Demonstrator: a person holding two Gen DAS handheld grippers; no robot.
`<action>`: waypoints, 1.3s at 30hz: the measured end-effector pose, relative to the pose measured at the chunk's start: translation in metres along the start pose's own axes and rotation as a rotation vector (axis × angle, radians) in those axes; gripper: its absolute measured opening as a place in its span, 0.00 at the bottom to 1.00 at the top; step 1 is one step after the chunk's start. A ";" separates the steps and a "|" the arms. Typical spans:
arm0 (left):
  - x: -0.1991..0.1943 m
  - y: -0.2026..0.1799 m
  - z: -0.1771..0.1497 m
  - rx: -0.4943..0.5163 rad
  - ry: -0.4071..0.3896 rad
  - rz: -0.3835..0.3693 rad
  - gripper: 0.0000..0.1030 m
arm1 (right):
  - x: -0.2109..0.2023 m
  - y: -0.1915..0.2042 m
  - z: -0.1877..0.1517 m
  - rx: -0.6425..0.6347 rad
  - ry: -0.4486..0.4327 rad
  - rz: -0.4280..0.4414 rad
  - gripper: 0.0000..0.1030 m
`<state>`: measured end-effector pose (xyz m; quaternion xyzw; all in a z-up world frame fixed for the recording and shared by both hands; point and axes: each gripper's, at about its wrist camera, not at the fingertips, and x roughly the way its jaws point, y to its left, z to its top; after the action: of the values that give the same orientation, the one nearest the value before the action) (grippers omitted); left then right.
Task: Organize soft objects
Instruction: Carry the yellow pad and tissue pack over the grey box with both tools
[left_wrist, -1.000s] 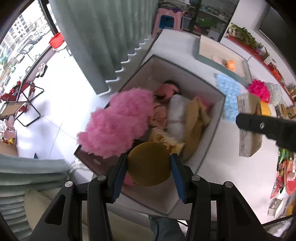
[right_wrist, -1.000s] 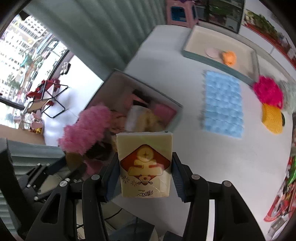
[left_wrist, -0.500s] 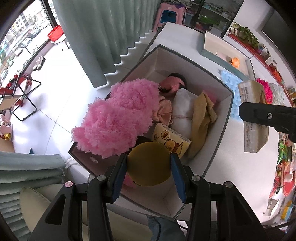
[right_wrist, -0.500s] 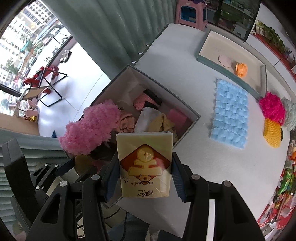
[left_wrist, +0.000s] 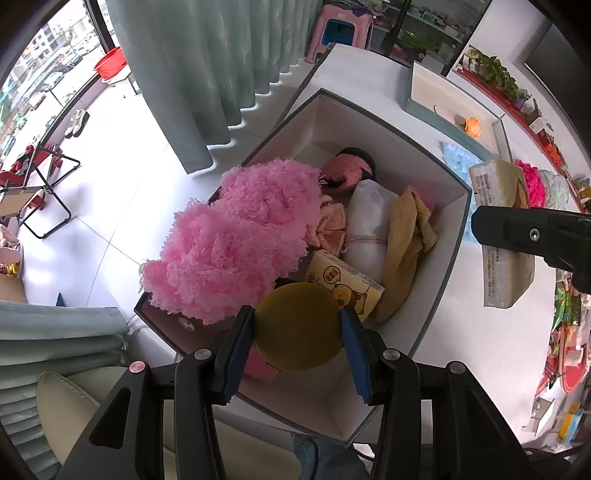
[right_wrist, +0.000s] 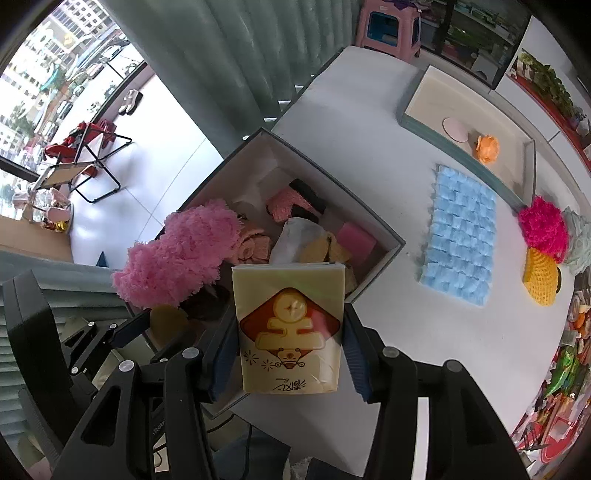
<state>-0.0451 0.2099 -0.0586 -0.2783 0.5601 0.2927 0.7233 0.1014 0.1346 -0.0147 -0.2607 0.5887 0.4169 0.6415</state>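
My left gripper (left_wrist: 297, 317) is shut on a round mustard-yellow soft pad (left_wrist: 295, 332), hanging over the near end of a grey-rimmed open box (left_wrist: 458, 229). Inside the box lie a fluffy pink bundle (left_wrist: 236, 240), a yellow tissue pack (left_wrist: 343, 282), a white wrapped bundle (left_wrist: 369, 218) and a yellow cloth (left_wrist: 406, 229). My right gripper (right_wrist: 290, 325) is shut on a second yellow tissue pack (right_wrist: 290, 295), held above the box's (right_wrist: 391, 251) near right edge. In the left wrist view that tissue pack (left_wrist: 506, 273) hangs just right of the box.
On the white table (right_wrist: 424, 332) lie a blue quilted mat (right_wrist: 461, 236), a magenta fluffy ball (right_wrist: 543, 225) and a yellow net pad (right_wrist: 541, 277). A teal-rimmed tray (right_wrist: 406, 114) at the back holds an orange thing (right_wrist: 487, 147). Curtains and floor lie left of the box.
My right gripper with its tissue pack drifted slightly sideways by the box, then held still. The left gripper stayed over the box. Both grips are unchanged.
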 end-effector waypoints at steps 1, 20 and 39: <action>0.000 0.000 0.000 0.000 0.000 0.000 0.47 | 0.000 0.000 0.000 -0.001 0.001 0.000 0.54; 0.010 -0.001 0.000 0.008 0.024 0.005 0.47 | 0.004 0.000 0.001 0.000 0.010 -0.001 0.54; 0.017 -0.002 0.003 0.019 0.052 0.014 0.47 | 0.017 -0.001 0.000 0.006 0.045 0.004 0.54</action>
<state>-0.0388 0.2126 -0.0744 -0.2752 0.5834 0.2850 0.7090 0.1017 0.1374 -0.0320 -0.2667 0.6049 0.4104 0.6281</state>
